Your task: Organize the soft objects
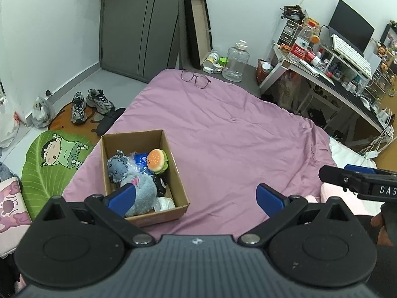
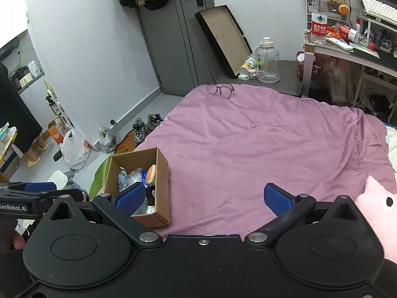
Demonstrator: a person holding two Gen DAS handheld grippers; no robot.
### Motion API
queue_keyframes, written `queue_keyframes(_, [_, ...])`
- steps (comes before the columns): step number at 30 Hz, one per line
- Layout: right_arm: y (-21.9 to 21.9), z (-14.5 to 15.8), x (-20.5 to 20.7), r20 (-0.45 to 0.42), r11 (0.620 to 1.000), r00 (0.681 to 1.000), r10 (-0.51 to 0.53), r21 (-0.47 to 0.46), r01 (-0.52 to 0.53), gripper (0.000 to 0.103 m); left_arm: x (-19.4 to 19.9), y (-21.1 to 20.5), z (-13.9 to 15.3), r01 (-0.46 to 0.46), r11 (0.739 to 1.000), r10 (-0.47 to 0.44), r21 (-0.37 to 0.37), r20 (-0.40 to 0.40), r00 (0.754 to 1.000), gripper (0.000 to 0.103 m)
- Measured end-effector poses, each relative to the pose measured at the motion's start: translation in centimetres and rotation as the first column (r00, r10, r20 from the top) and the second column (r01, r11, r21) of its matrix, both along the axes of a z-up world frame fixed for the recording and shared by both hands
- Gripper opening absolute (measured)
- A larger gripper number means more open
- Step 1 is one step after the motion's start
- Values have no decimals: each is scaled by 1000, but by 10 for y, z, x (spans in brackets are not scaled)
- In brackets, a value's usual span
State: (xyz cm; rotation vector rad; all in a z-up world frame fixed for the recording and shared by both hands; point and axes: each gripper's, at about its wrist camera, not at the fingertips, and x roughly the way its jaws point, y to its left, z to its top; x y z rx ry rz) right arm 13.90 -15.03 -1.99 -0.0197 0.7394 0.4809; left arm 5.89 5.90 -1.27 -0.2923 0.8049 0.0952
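A cardboard box (image 1: 178, 181) (image 2: 162, 171) stands on the purple bed cover near its left edge. It holds a grey plush toy (image 1: 144, 193), a smaller grey knitted toy (image 1: 117, 166), a burger plush (image 1: 157, 160) (image 2: 151, 172), a blue packet (image 1: 141, 160) and plastic wrap. My left gripper (image 1: 196, 196) is open and empty, just above the box's near right side. My right gripper (image 2: 206, 196) is open and empty over the cover, right of the box; it also shows in the left wrist view (image 1: 357, 181). A pink plush (image 2: 377, 213) lies at the right.
Glasses (image 1: 196, 78) (image 2: 220, 90) lie at the bed's far edge. A large clear jug (image 1: 235, 62) (image 2: 268, 60) and small items sit on a grey stand behind. A cluttered desk (image 1: 330, 74) is at right. Shoes (image 1: 91, 104), bags and a green mat (image 1: 49, 164) lie on the floor at left.
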Motion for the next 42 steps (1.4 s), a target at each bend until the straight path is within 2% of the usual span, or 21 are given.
queue_keyframes(4, [-5,5,-11,12,1000,1000,8,13,-9,103,-9,-7,5,-5,1000,5,-8,16,1000,102])
queue_keyframes(9, [-11,5,-26,21,999,1000,20,42,-21,103,-23,-18,8,-14,1000,14,19,34,999,102])
queue_keyframes(20, [-31,11,-50,68,999,998,-13,44,10,103,-46,-41,15,-38,995,31,91,72,997,102])
queue_keyframes(30, [-49,6,-61,78,998,996,-33,57,28,103,-55,-52,14,-41,995,33,87,88,996,102])
queue_keyframes(35, [-55,3,-62,63,996,997,-47,83,42,103,-58,-51,12,-46,997,40,58,102,994,102])
queue_keyframes(42, [-46,3,-71,92,999,996,-18,53,13,103,-61,-57,10,-63,994,54,92,103,993,102])
